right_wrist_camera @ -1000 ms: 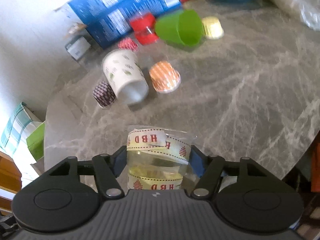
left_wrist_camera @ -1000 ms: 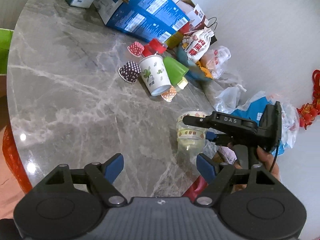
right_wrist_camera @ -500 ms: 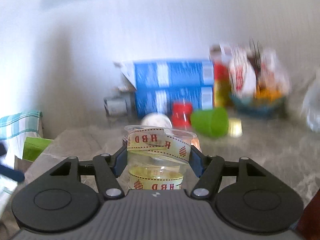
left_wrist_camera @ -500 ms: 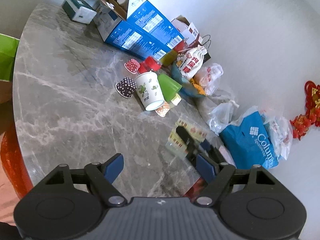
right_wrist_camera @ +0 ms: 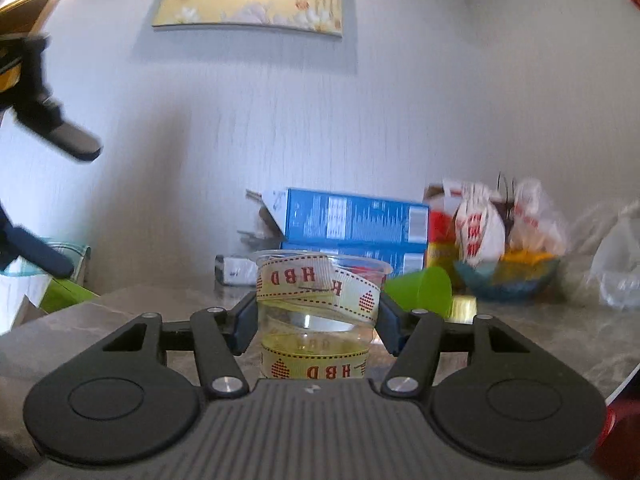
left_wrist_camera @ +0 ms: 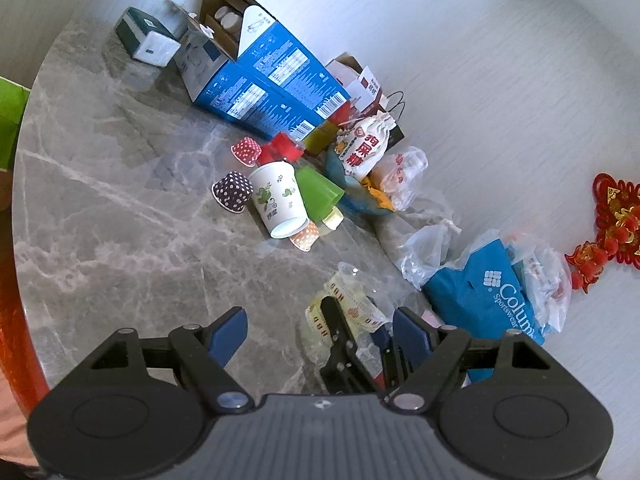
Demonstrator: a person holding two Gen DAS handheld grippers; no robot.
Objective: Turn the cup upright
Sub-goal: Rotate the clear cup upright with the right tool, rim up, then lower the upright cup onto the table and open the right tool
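Note:
A clear plastic cup [right_wrist_camera: 316,312] with a cream "HBD" ribbon inside stands upright between the blue pads of my right gripper [right_wrist_camera: 317,322], which is shut on it at the table's near edge. In the left wrist view the same cup [left_wrist_camera: 344,304] shows with the right gripper's fingers [left_wrist_camera: 336,332] around it, just ahead of my left gripper [left_wrist_camera: 320,332]. My left gripper is open and empty, raised above the grey marble table [left_wrist_camera: 120,216].
Several cups lie on their sides mid-table: a white printed paper cup [left_wrist_camera: 278,204], a green cup [left_wrist_camera: 318,192], a purple dotted cup [left_wrist_camera: 232,190] and an orange dotted one [left_wrist_camera: 306,236]. Blue boxes [left_wrist_camera: 264,80], a snack bowl [left_wrist_camera: 360,196] and plastic bags [left_wrist_camera: 480,280] line the wall side.
My right gripper has tilted level with the cup in it, so its view swung from the tabletop to the wall. My left gripper has pulled up and back.

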